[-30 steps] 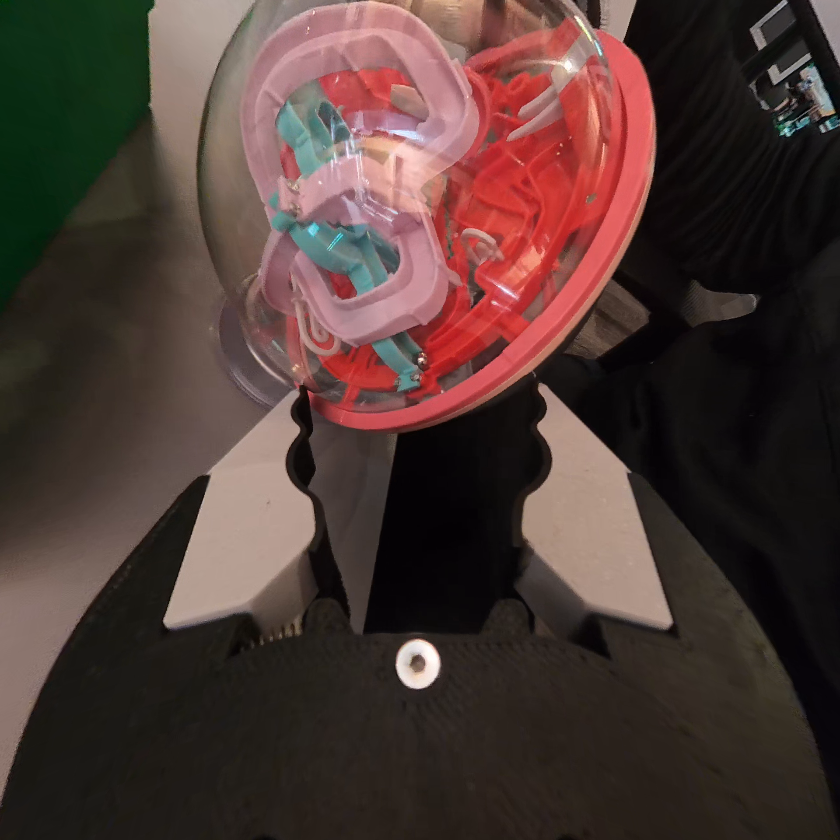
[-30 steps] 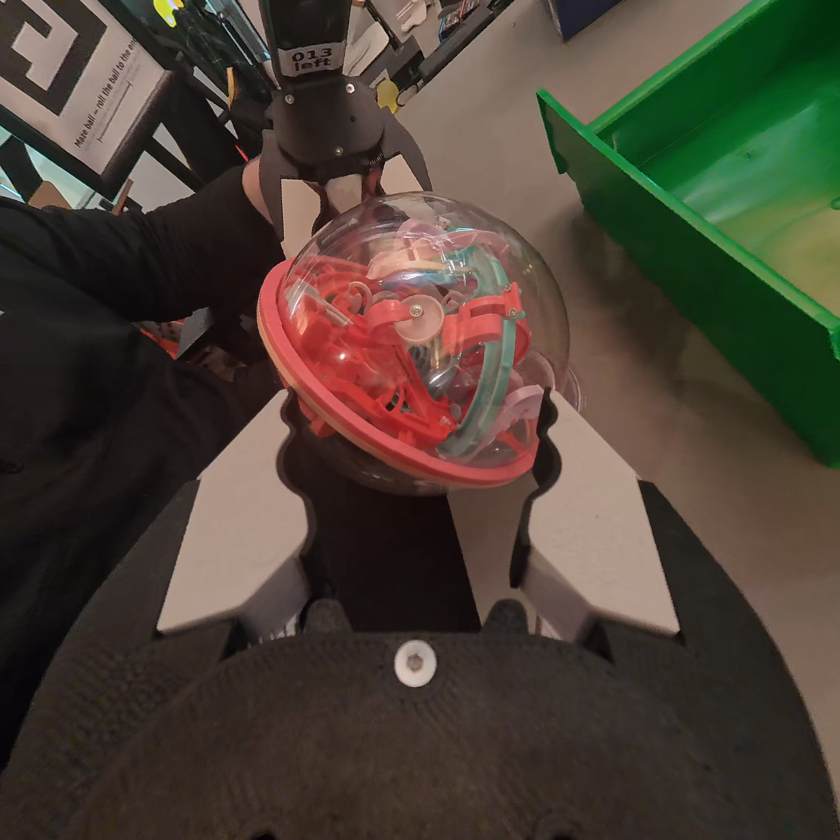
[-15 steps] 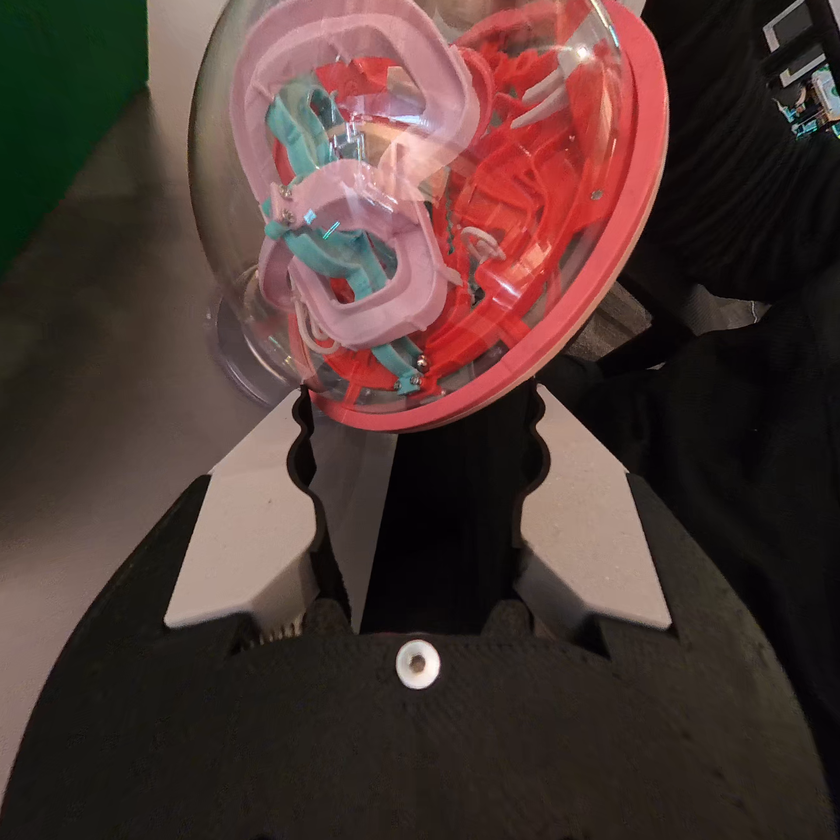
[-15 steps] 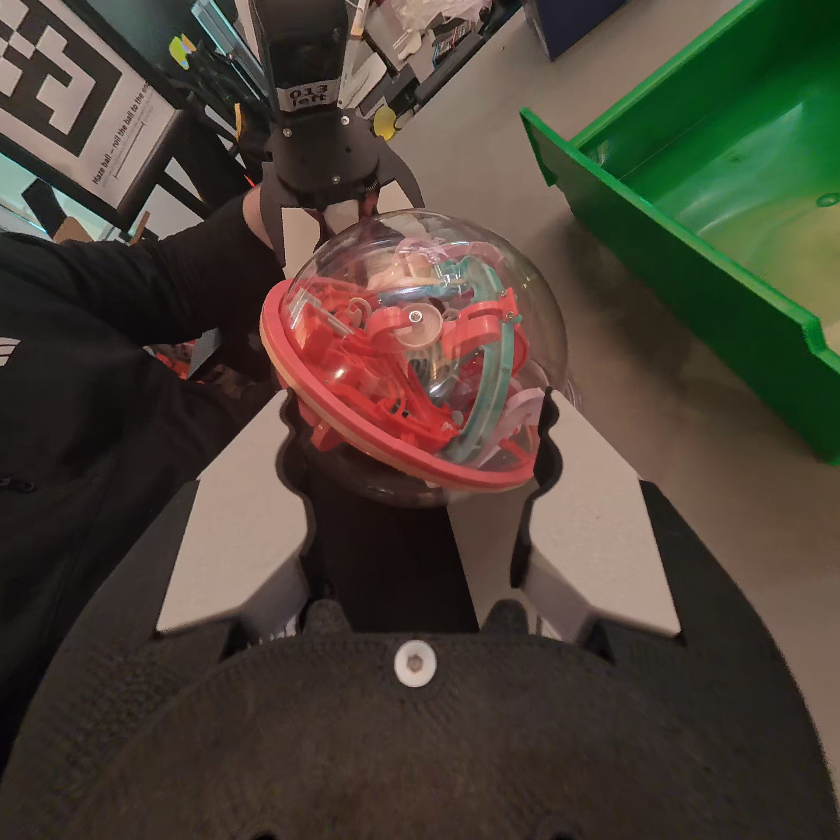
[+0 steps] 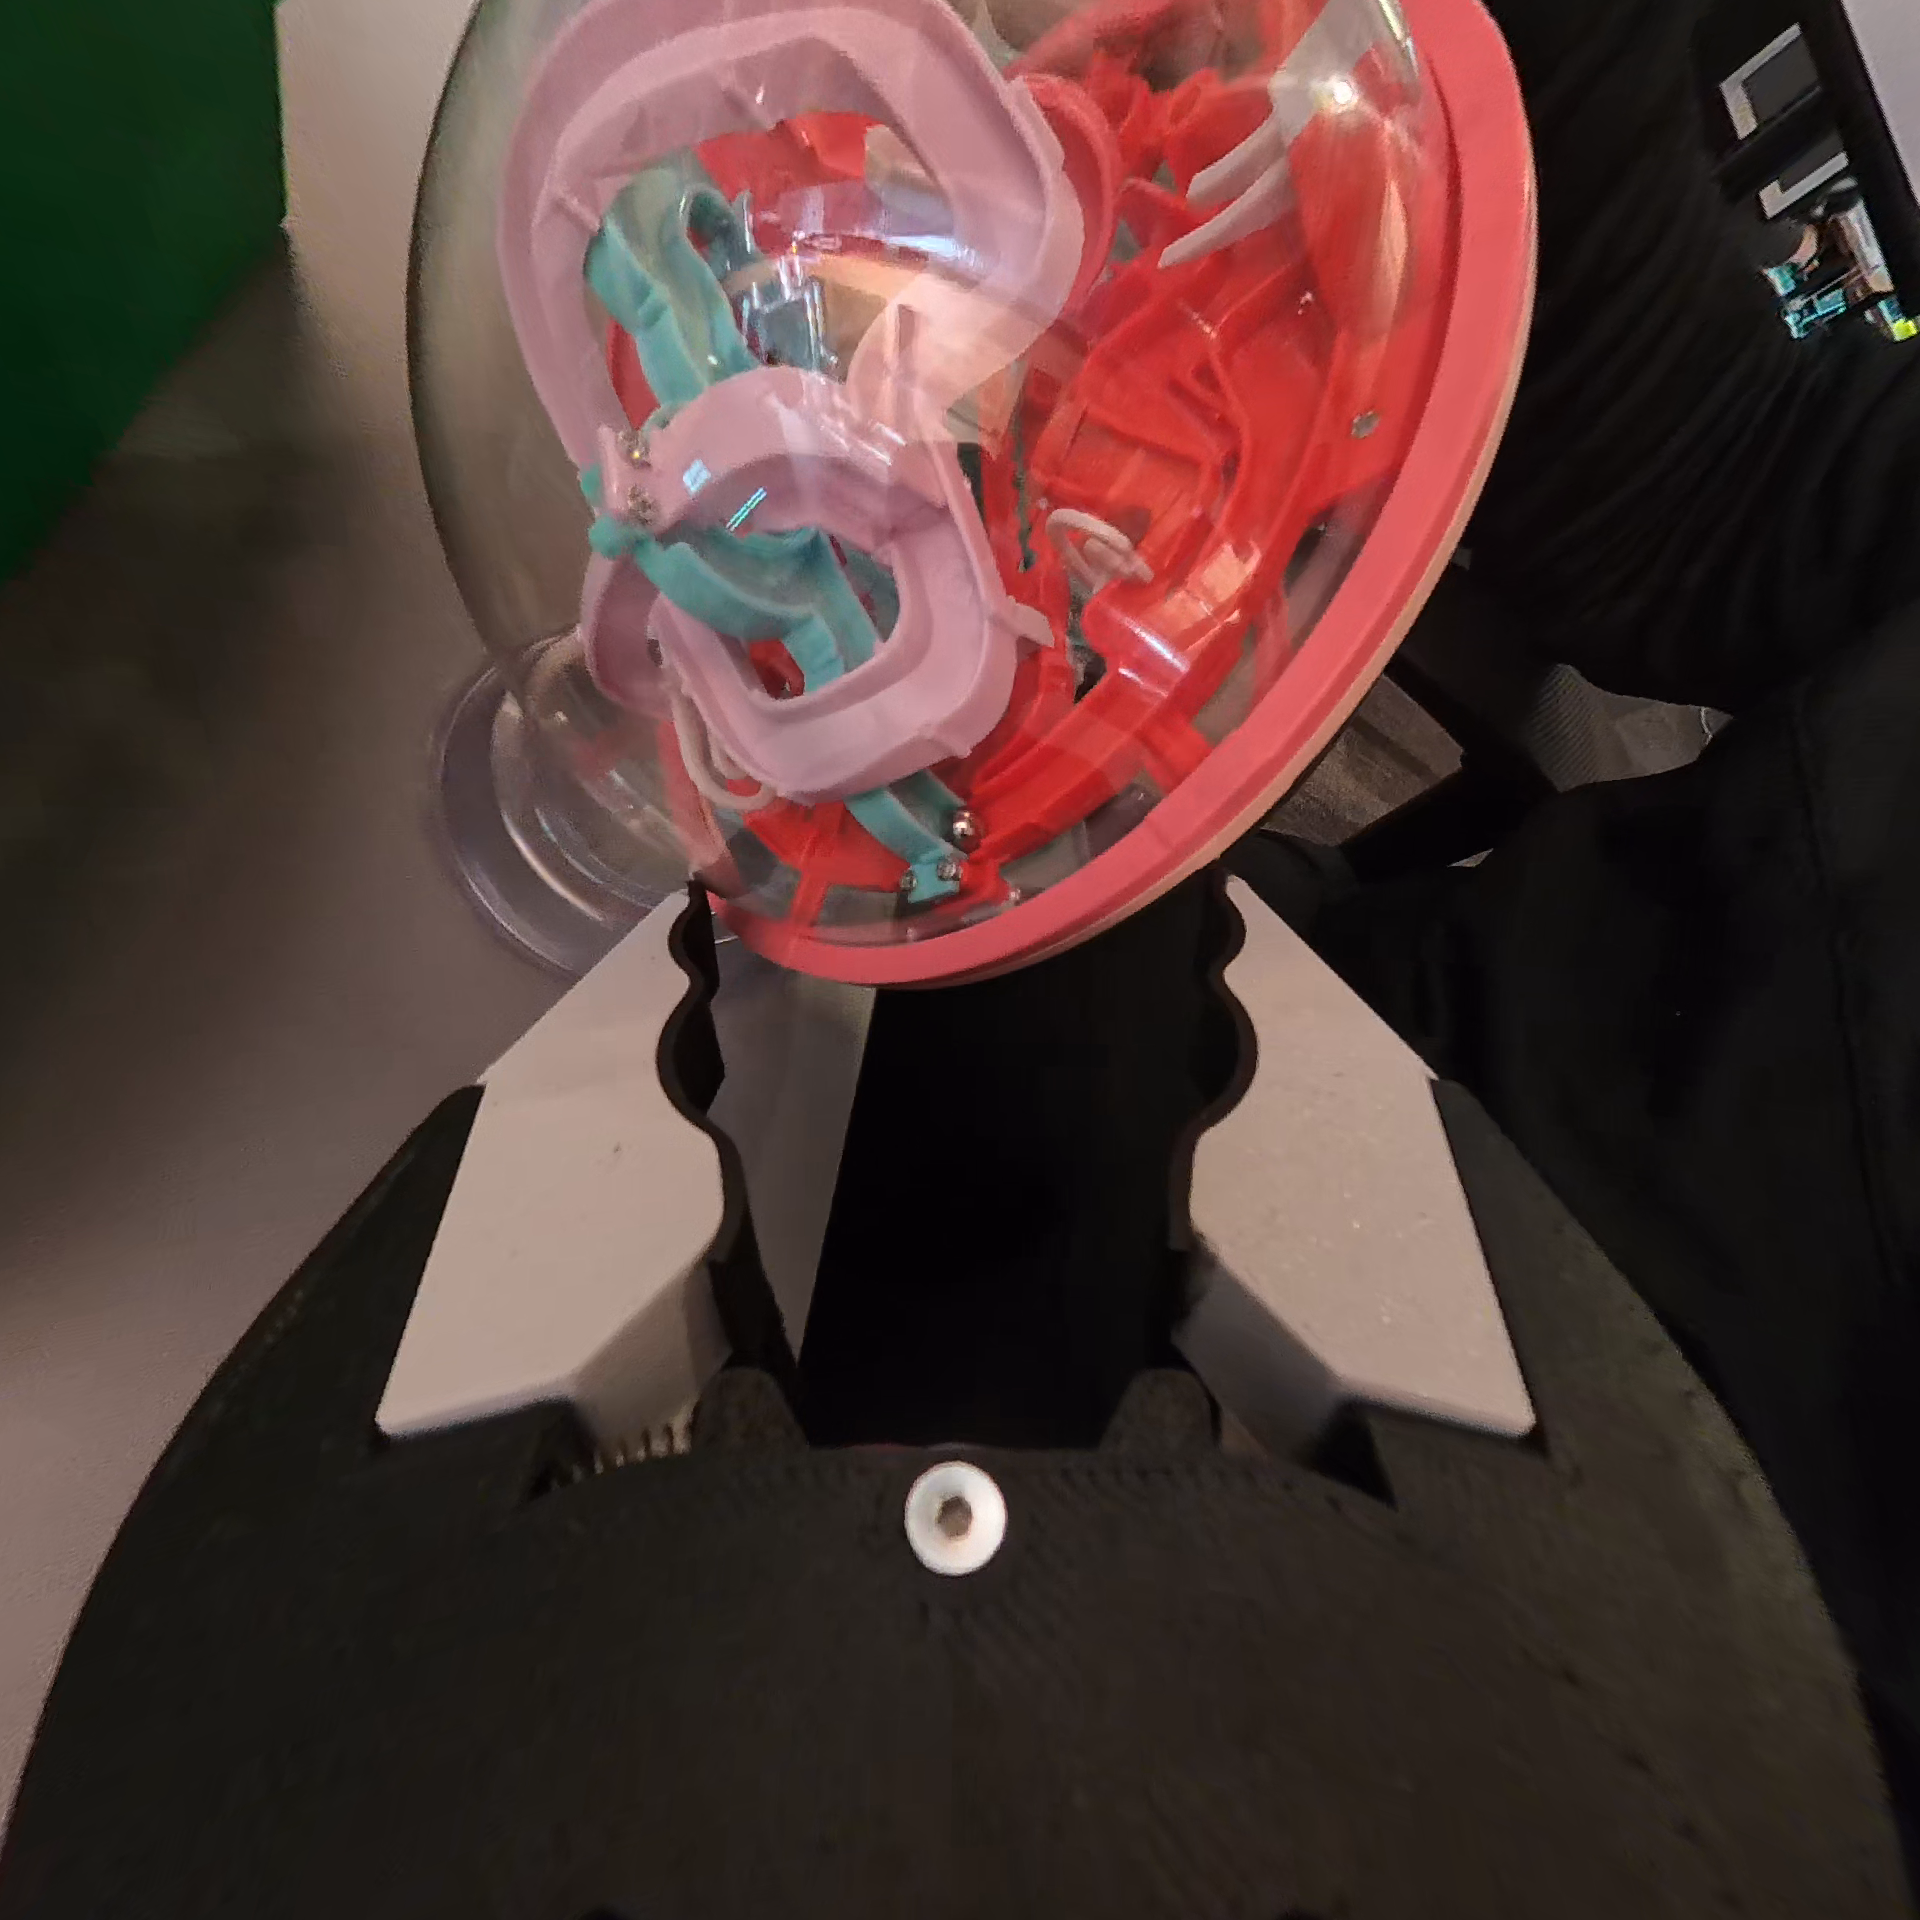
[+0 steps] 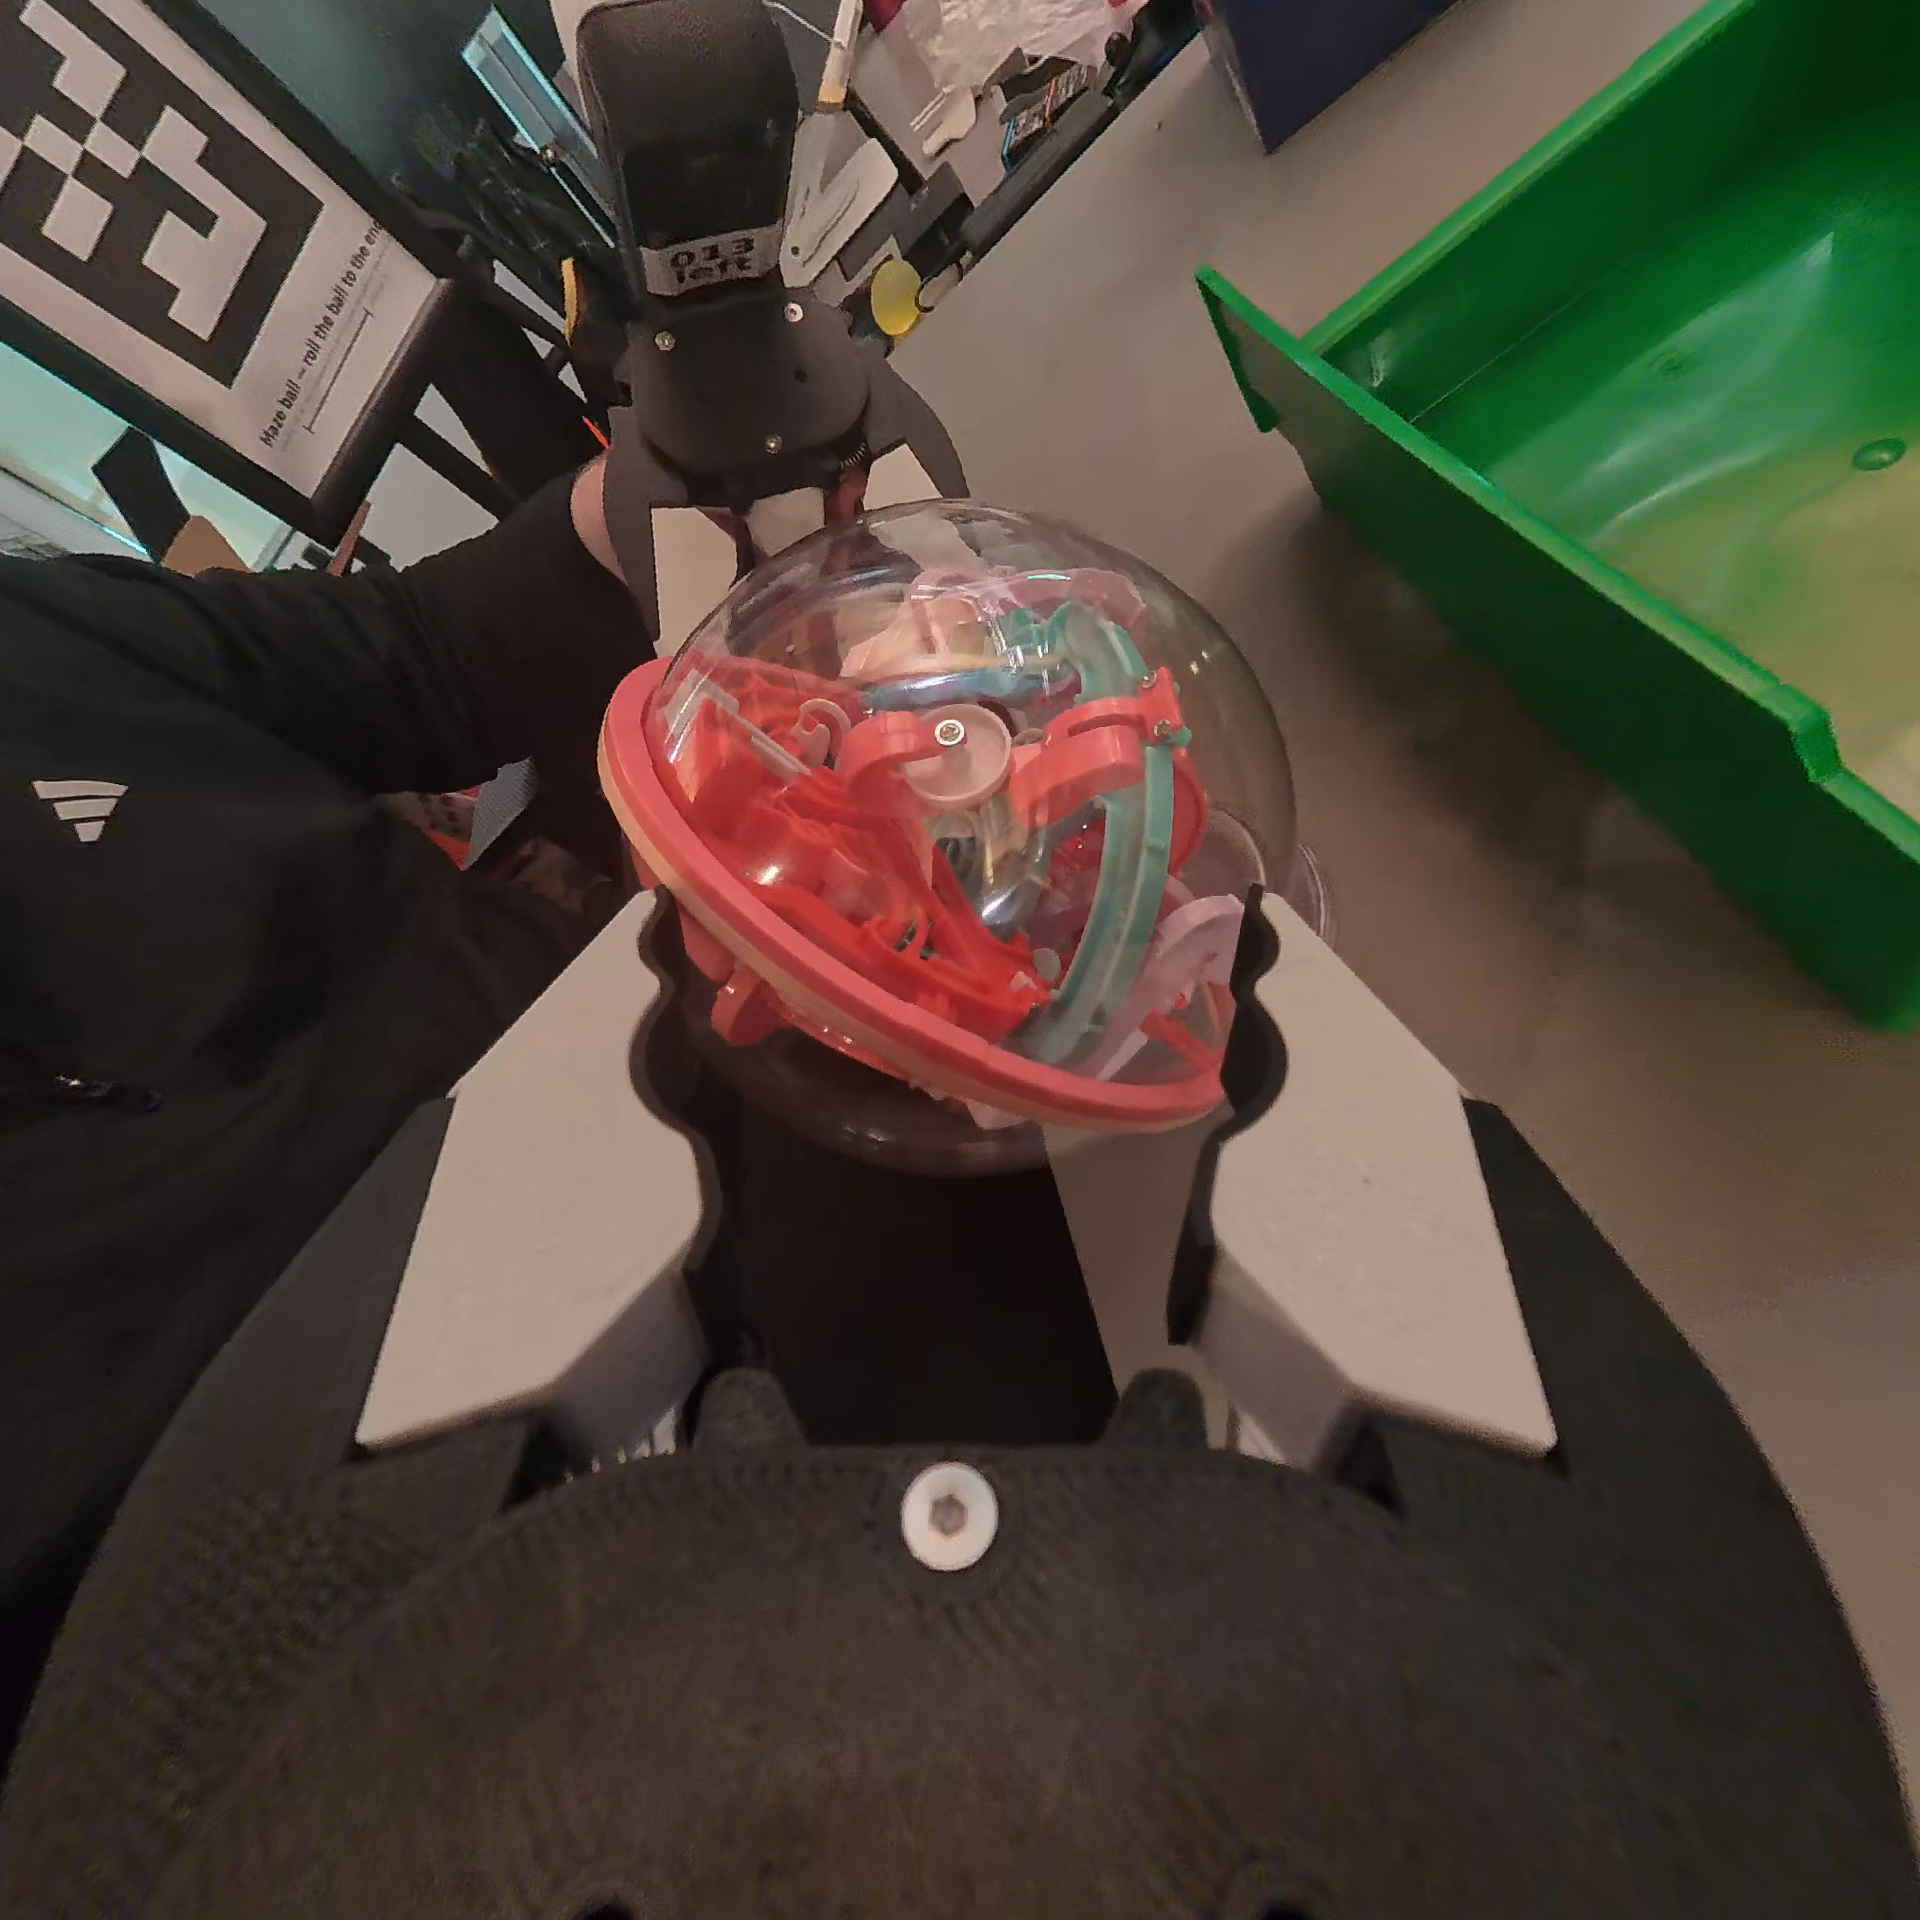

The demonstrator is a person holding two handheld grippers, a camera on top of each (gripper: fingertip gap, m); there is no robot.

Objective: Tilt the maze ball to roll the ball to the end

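1. Maze ball (image 6: pixel 940 831) held up off the grey table (image 6: pixel 1299 540), clear sphere tilted, pink rim (image 5: pixel 1382 623) slanting steeply
2. Left gripper (image 5: pixel 961 925) wide-jawed, tips pressed to the sphere's underside just beneath the rim; right gripper (image 6: pixel 951 920) likewise spread, cupping the opposite side
3. Small steel ball (image 5: pixel 968 826) low on the red track, close beside the rim's bottom edge
4. Clear stand (image 5: pixel 520 821) on the table below and left of the sphere, apart from it
5. Green bin (image 6: pixel 1621 520) open-topped to the right, its near wall well apart from the sphere; bare tabletop between
6. Black sleeve (image 6: pixel 343 665) crowding the other side
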